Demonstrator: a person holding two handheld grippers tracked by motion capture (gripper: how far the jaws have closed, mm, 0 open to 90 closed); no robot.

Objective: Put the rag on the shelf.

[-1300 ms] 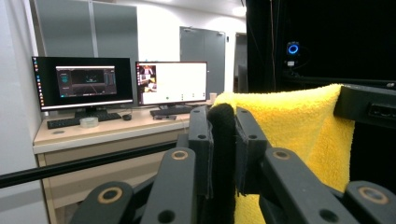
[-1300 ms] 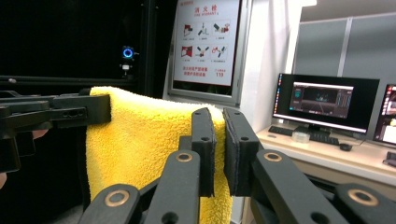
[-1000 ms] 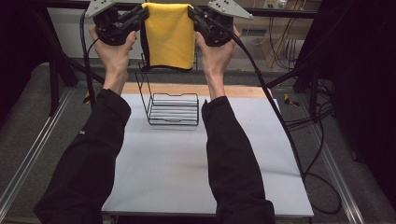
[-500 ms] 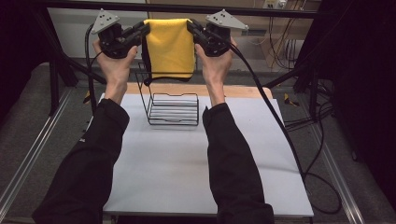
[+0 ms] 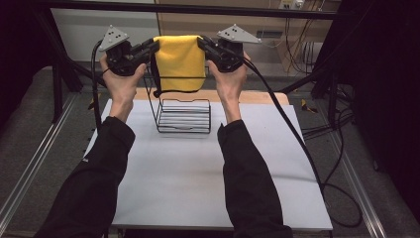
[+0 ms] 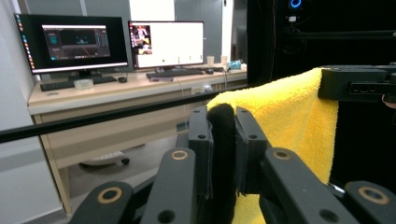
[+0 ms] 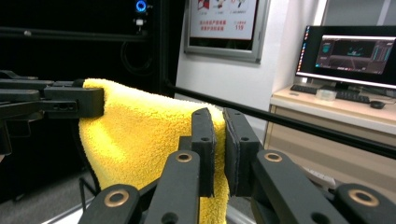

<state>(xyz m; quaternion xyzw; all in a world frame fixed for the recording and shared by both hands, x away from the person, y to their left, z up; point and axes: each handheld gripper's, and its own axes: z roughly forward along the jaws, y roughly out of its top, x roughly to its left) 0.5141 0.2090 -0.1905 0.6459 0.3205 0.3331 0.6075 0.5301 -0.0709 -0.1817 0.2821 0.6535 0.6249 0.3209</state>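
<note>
A yellow towel (image 5: 179, 62) hangs folded in the air between my two grippers, above a black wire rack (image 5: 184, 116) at the back of the table. My left gripper (image 5: 153, 46) is shut on the towel's upper left corner and my right gripper (image 5: 202, 42) on its upper right corner. In the left gripper view my left gripper (image 6: 223, 135) pinches a dark, fuzzy edge of the towel (image 6: 285, 116), with the other gripper (image 6: 359, 84) beyond. In the right gripper view my right gripper (image 7: 218, 122) clamps the towel (image 7: 140, 135), with the other gripper (image 7: 70, 100) on its far corner.
The rack stands on a white tabletop (image 5: 198, 188) with a wooden strip (image 5: 257, 96) behind it. A thin upper wire of the rack (image 5: 183, 77) crosses the towel's lower part. A black frame bar (image 5: 247, 11) runs overhead. Cables (image 5: 297, 144) trail off to the right.
Both hands have come down together, lowering the stretched towel closer to the wire rack. The grips on both corners are unchanged.
</note>
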